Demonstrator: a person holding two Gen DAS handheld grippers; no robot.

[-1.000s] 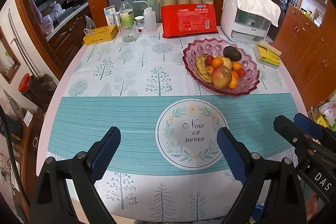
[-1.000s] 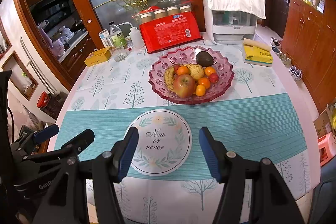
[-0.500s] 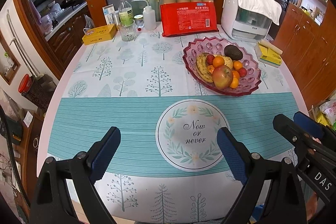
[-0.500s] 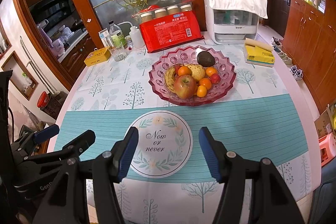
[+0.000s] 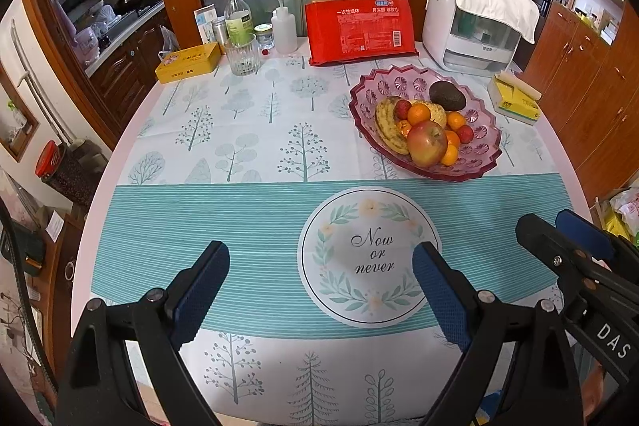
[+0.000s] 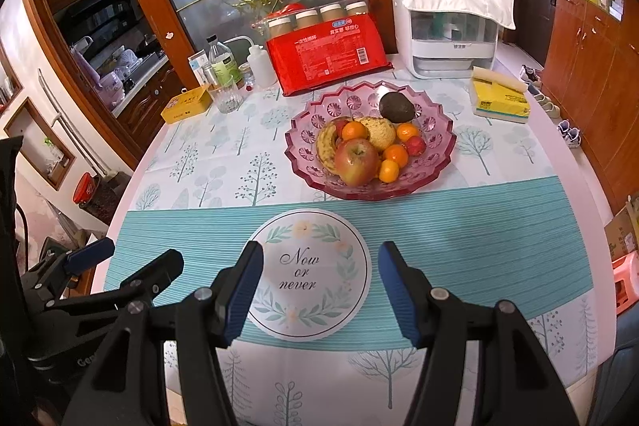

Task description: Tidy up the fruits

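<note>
The pink glass fruit bowl point(image 6: 369, 142) sat at about twelve o'clock from the right tool point(image 6: 319, 284) and at about one o'clock from the left tool point(image 5: 319, 290); the right one looked nearer; both tools hung over the near table point(image 5: 255, 218) edge, fingers apart, gripping nothing. In the bowl: one apple point(image 6: 356, 161), one banana point(image 6: 325, 146) lying twelve-to-six, one avocado point(image 6: 396, 107), four oranges, two small red fruits, one pale round fruit.
</note>
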